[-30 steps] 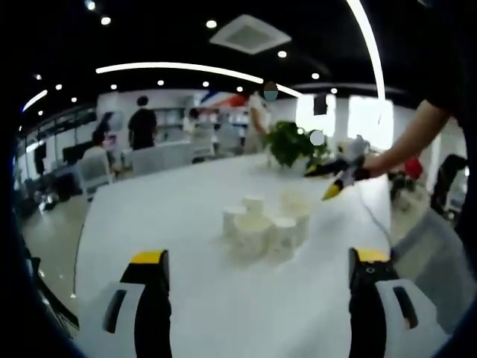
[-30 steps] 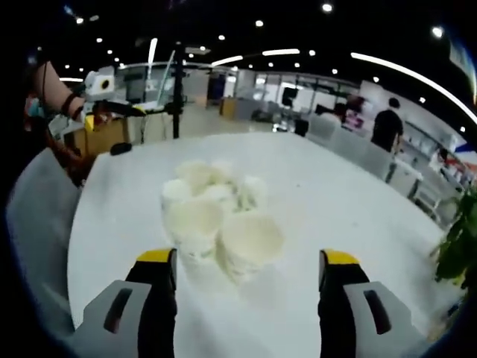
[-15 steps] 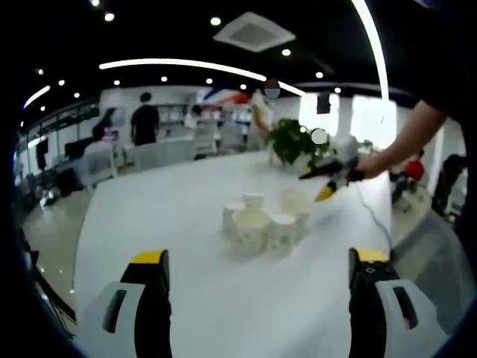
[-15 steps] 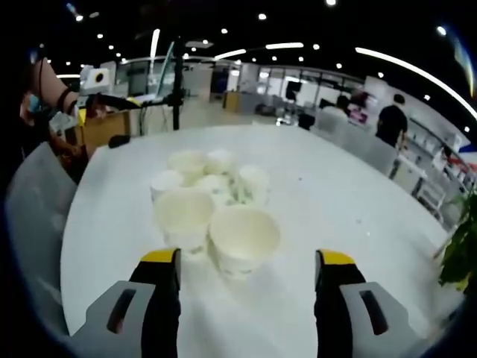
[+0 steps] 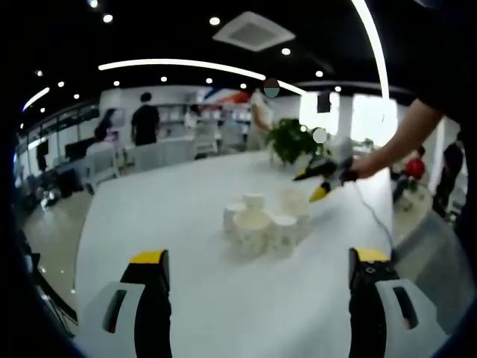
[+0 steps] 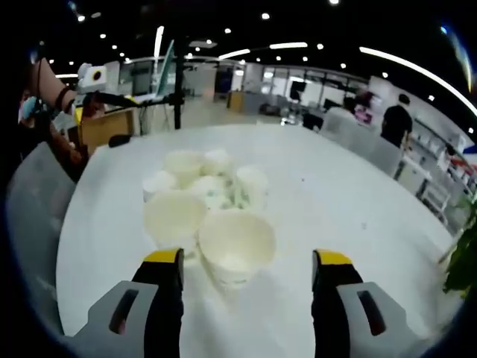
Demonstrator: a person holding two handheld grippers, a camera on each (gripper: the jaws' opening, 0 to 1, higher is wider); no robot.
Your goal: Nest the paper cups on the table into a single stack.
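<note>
Several white paper cups (image 5: pixel 265 222) stand upright in a tight cluster on the white table (image 5: pixel 164 216), well ahead of my left gripper (image 5: pixel 258 272), which is open and empty. In the right gripper view the same cup cluster (image 6: pixel 205 201) sits close ahead, and the nearest cup (image 6: pixel 236 245) lies just beyond and between the jaws of my right gripper (image 6: pixel 248 266), which is open and holds nothing. The right gripper (image 5: pixel 322 176) also appears in the left gripper view, held by a person's hand past the cups. The left gripper (image 6: pixel 112 95) shows far off at the left of the right gripper view.
A potted green plant (image 5: pixel 292 142) stands at the table's far edge. Grey chairs (image 6: pixel 30 216) ring the table. People stand in the office behind (image 5: pixel 145 119). Bare tabletop (image 6: pixel 358 201) lies to the right of the cups.
My right gripper has come closer to the cups, so the nearest cup now sits just ahead of its jaws. The left gripper view has barely shifted.
</note>
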